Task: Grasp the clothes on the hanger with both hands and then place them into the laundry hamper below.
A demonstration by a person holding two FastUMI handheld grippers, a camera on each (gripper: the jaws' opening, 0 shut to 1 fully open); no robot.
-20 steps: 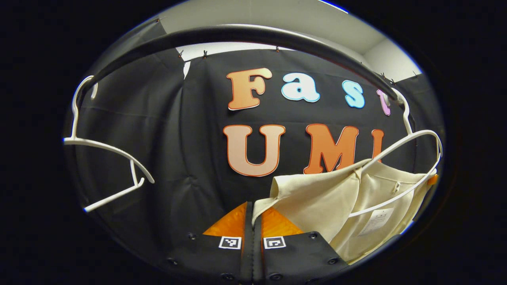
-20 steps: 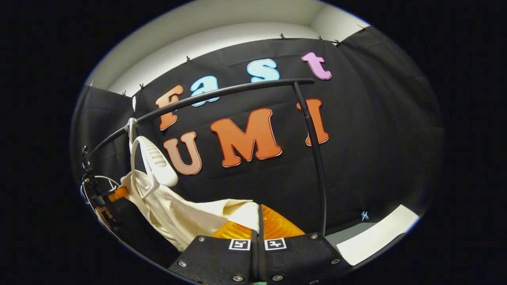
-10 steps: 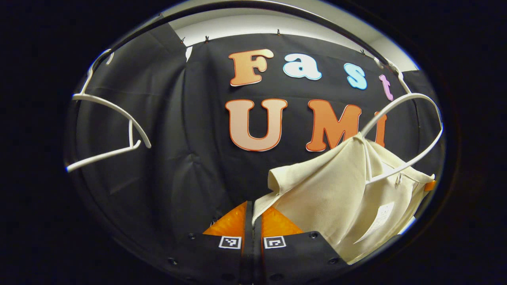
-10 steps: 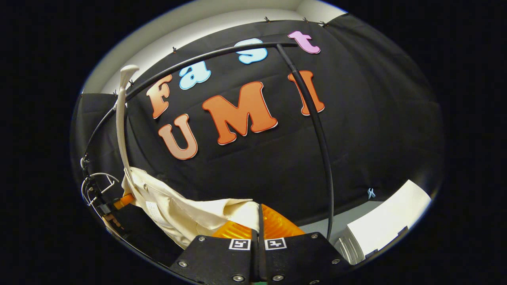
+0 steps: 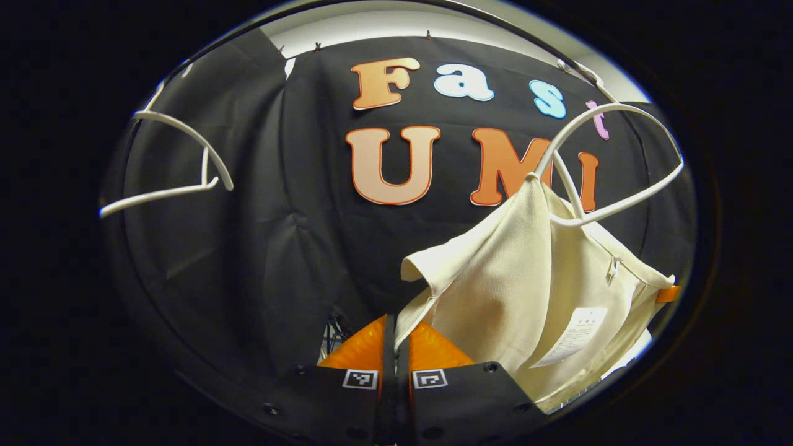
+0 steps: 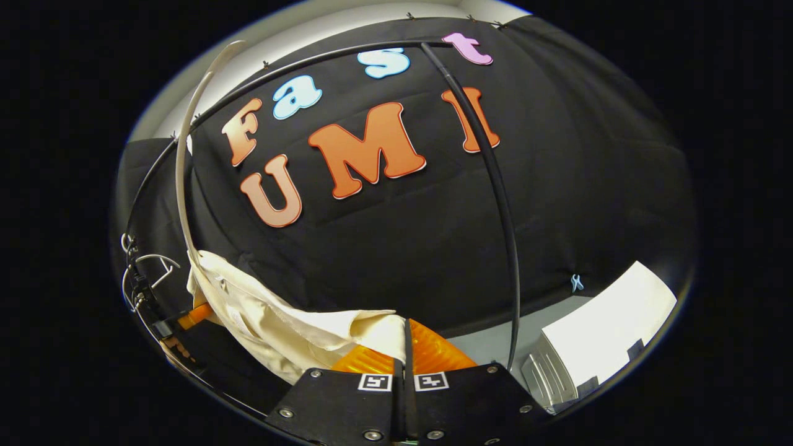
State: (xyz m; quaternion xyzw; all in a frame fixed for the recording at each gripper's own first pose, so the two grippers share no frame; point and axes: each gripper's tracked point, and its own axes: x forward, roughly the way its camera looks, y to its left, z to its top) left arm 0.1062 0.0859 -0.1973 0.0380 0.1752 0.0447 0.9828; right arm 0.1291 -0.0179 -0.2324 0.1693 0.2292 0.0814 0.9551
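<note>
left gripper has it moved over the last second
Yes. In the left gripper view the rail has slid up and out of sight and the wall has risen, so the left gripper has come down, pulling the cream shirt off the white hanger.

Your cream garment (image 5: pixel 526 279) w/ inner label hangs off white hanger (image 5: pixel 610 161), one shoulder slipped, stretched sideways.

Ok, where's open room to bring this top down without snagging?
Left gripper view: open between the empty hanger and the cream top. Right gripper view: open between the top and the rack's upright post. Crowded at the top's neck, where its own hanger threads through.
</note>
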